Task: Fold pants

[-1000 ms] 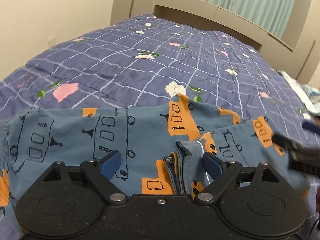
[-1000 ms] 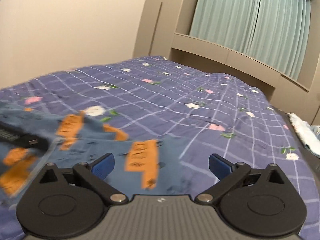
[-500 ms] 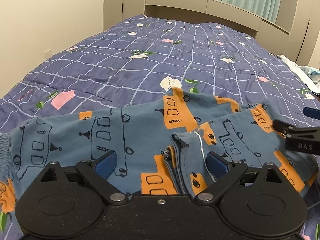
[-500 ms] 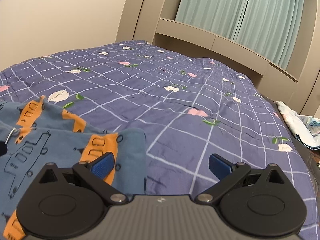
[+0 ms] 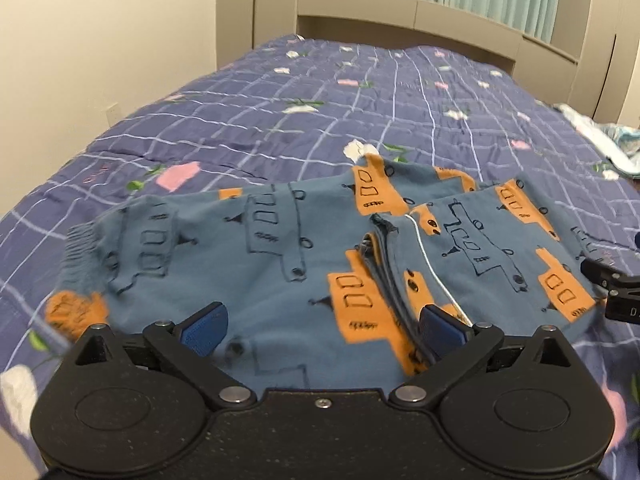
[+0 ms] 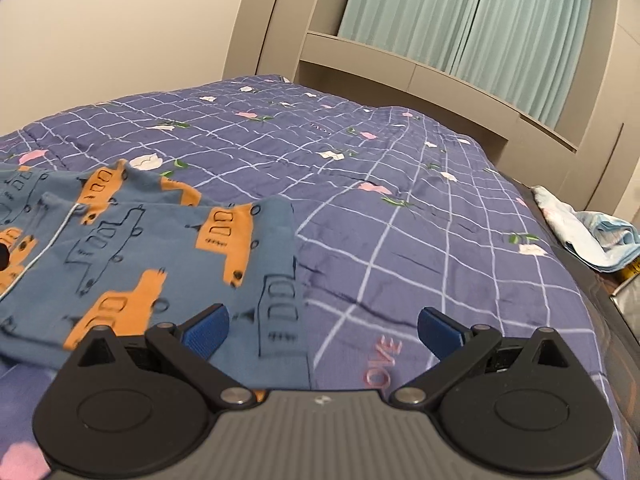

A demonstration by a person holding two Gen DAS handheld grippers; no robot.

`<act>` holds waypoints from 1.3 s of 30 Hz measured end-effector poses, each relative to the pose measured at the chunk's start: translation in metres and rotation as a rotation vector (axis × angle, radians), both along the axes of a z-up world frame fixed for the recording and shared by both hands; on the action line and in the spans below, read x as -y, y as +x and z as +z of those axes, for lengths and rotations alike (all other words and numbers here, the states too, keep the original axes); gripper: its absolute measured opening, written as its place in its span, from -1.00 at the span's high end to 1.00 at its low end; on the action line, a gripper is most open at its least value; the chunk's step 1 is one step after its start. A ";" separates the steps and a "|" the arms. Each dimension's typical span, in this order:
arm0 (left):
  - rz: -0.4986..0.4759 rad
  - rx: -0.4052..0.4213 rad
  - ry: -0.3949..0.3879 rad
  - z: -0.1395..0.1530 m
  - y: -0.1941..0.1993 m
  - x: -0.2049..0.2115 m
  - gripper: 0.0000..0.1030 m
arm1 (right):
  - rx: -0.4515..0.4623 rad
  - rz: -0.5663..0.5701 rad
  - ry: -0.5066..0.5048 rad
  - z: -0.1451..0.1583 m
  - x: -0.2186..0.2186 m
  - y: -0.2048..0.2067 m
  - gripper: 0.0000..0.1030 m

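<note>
Already the pants (image 5: 304, 264) lie partly folded near the bed's (image 5: 400, 92) front edge, with both the left tongs (image 5: 322, 326) and the right tongs (image 6: 322, 328) spread wide and gripping nothing. The folded-over layer on the right looks loose, though blur hides detail; a careless pinch there might catch only the top ply and drag the fold askew

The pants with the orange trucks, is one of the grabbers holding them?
No. Both the left gripper and the right gripper are open, and the pants lie loose on the bed.
</note>
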State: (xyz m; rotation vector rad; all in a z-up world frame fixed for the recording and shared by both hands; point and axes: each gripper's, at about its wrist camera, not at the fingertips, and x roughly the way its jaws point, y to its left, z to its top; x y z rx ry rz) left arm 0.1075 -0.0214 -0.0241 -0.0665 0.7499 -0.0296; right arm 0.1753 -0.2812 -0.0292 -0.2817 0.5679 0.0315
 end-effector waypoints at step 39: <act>0.431 0.162 -0.403 -0.022 -0.048 -0.127 -0.18 | 0.003 0.315 -0.032 -0.016 -0.128 -0.031 -1.00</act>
